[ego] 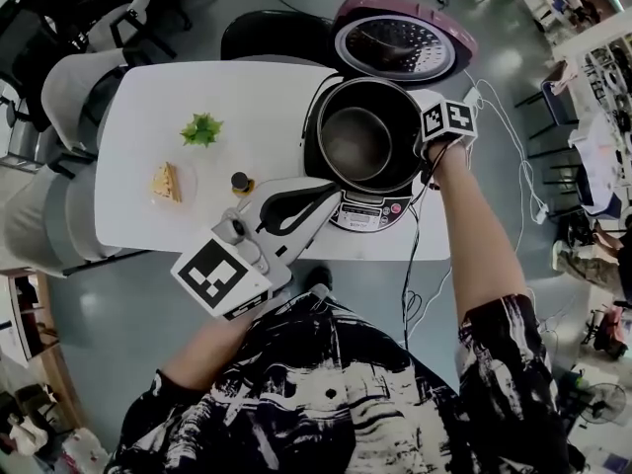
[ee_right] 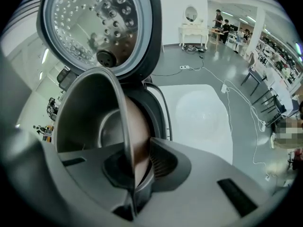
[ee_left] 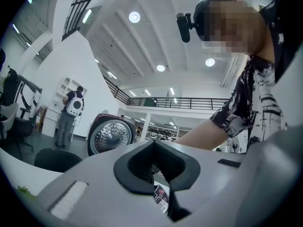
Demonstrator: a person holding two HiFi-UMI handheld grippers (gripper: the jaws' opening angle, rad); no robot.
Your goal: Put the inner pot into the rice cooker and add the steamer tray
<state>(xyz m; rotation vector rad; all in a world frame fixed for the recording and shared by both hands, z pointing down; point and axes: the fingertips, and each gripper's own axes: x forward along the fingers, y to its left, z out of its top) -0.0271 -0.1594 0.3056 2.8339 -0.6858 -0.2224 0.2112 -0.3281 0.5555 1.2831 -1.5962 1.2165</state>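
The rice cooker (ego: 370, 212) stands at the table's right end with its maroon lid (ego: 400, 42) swung open. The metal inner pot (ego: 357, 141) sits tilted in the cooker's well. My right gripper (ego: 422, 153) points steeply down and is shut on the pot's right rim. In the right gripper view the thin rim of the inner pot (ee_right: 94, 122) runs between the pads of the right gripper (ee_right: 130, 167), below the perforated lid (ee_right: 94, 27). My left gripper (ego: 331, 194) lies level at the table's front, shut on nothing, aimed at the cooker. In its own view the left gripper (ee_left: 154, 143) faces the lid (ee_left: 110, 136).
On the white table (ego: 267, 97) left of the cooker lie a green leafy piece (ego: 201, 128), a yellow slice (ego: 166, 181) and a small dark bottle (ego: 240, 182). The cooker's cord (ego: 410, 275) hangs off the front edge. Office chairs (ego: 84, 87) stand to the left.
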